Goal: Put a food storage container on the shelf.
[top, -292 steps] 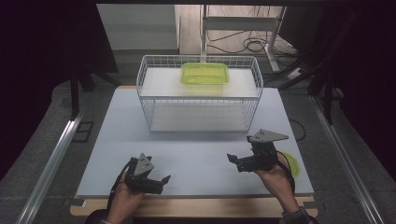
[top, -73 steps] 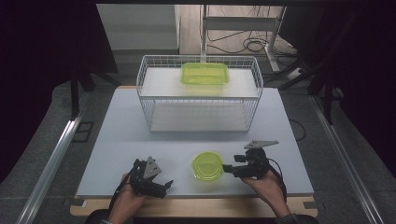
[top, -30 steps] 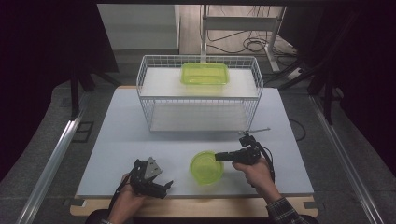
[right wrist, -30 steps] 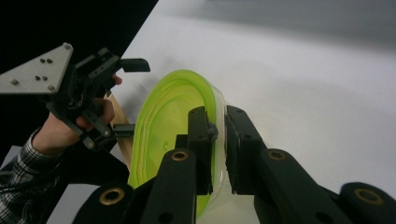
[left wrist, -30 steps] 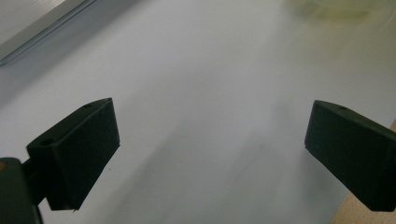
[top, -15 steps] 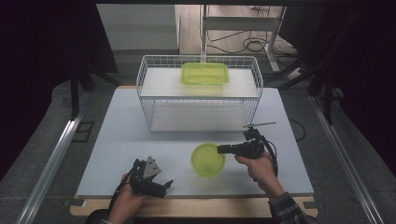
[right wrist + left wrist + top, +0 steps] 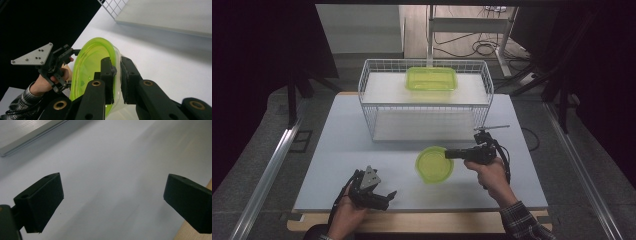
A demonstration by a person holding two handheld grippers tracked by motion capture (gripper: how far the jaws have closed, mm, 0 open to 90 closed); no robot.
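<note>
While the left gripper [image 7: 388, 196] rests low near the table's [image 7: 337, 130] front edge with its jaws wide apart and nothing between them, the right gripper [image 7: 447, 155] does the work: its jaws are pinched on the rim of a green bowl [image 7: 434, 164], one jaw inside the wall and one outside, as the right gripper view shows closely [image 7: 115, 72]. That grip on the thin rim is probably chosen because the bowl [image 7: 92, 65] is too wide to span, and a wall held between the pads lets it be carried without tipping far. In the high view the bowl sits in front of the wire rack [image 7: 372, 100], near the middle of the table and a little toward the person's right, and it seems to be just off the surface, though I cannot tell this for sure. The gripper lies roughly level, pointing left across the table, so the bowl hangs out sideways from the jaws. On the rack's top shelf lies a green tray [image 7: 431, 79], well apart from the bowl; the lower shelf [image 7: 422, 125] is bare. My guess is that the bowl is bound for the rack, and the open front of the lower shelf faces it directly. The left hand [image 7: 342, 215] seems parked out of the way, leaving the path clear.
</note>
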